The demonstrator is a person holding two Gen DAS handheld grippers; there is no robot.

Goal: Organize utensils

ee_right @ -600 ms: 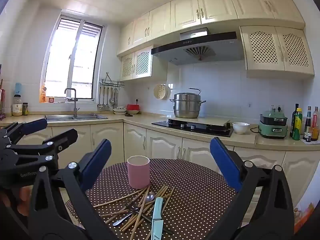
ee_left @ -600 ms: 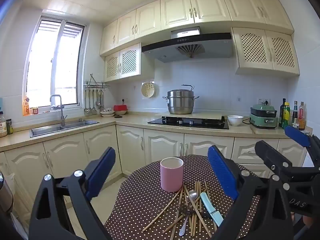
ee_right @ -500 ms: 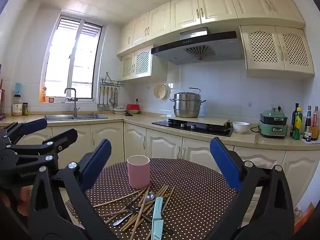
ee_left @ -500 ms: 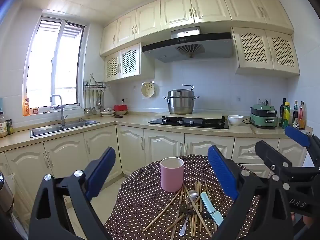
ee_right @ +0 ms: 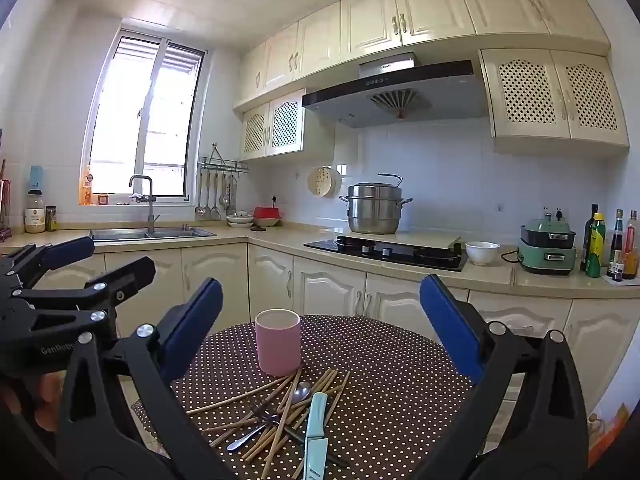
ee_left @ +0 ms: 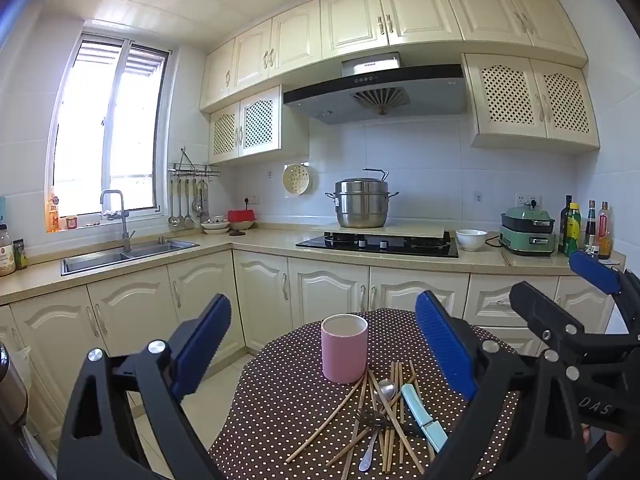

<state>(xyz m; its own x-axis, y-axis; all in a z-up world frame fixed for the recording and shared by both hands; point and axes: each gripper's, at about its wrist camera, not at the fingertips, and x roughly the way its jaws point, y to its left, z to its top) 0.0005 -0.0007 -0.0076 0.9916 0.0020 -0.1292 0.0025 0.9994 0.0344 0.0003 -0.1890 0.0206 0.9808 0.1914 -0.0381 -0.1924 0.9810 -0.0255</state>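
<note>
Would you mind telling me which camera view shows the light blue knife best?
The right wrist view: the light blue knife lies central atop the pile, seen nearly full length. The left wrist view shows the knife smaller, angled at the pile's right edge, beside that gripper's finger.

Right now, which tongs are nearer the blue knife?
Right, slightly. The blue knife lies centred before the right tongs, but off to the right of the left tongs.

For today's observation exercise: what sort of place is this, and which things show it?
A home kitchen: a sink under the window, a hob with a steel pot, and a range hood beneath wall cabinets.
</note>
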